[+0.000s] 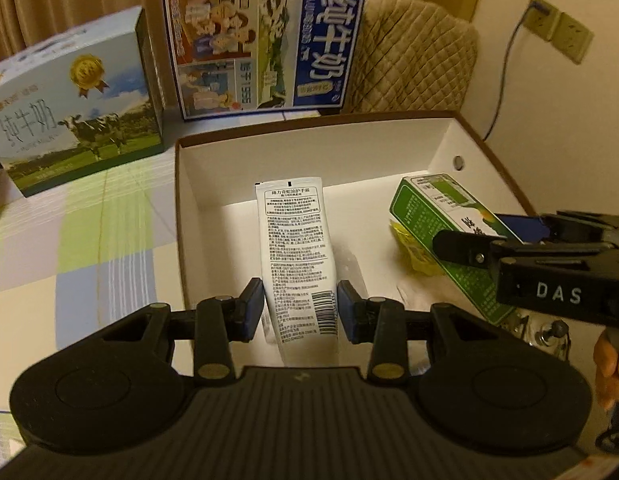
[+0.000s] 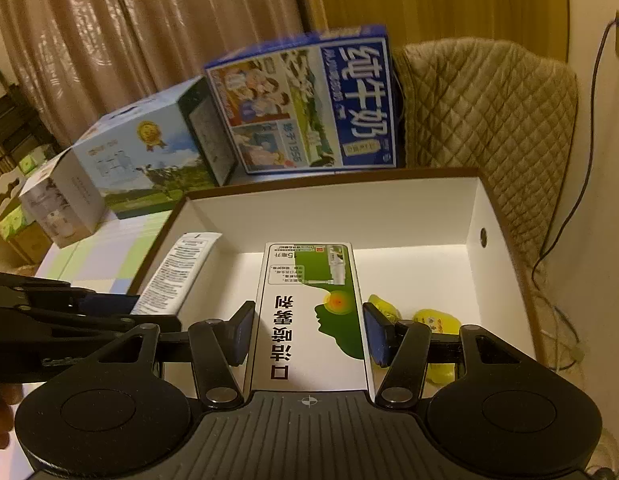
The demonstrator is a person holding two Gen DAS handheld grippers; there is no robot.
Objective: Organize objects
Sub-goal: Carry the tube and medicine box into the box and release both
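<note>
With yellow packets [image 2: 433, 320] already in the box [image 1: 309, 148], the left gripper [image 1: 300, 312] clamps a tube [image 1: 297, 256] and the right gripper [image 2: 307, 332] clamps a carton [image 2: 309, 312], both over it at twelve o'clock, unreleased.

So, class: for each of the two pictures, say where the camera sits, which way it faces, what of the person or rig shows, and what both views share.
Left wrist: sits on the left gripper, looking down into the white box; its pads grip a white tube; the right gripper and a hand show.
Right wrist: sits on the right gripper, holding a green-and-white carton over the box.
Shared: box, tube, carton, yellow packets, milk cartons.
</note>
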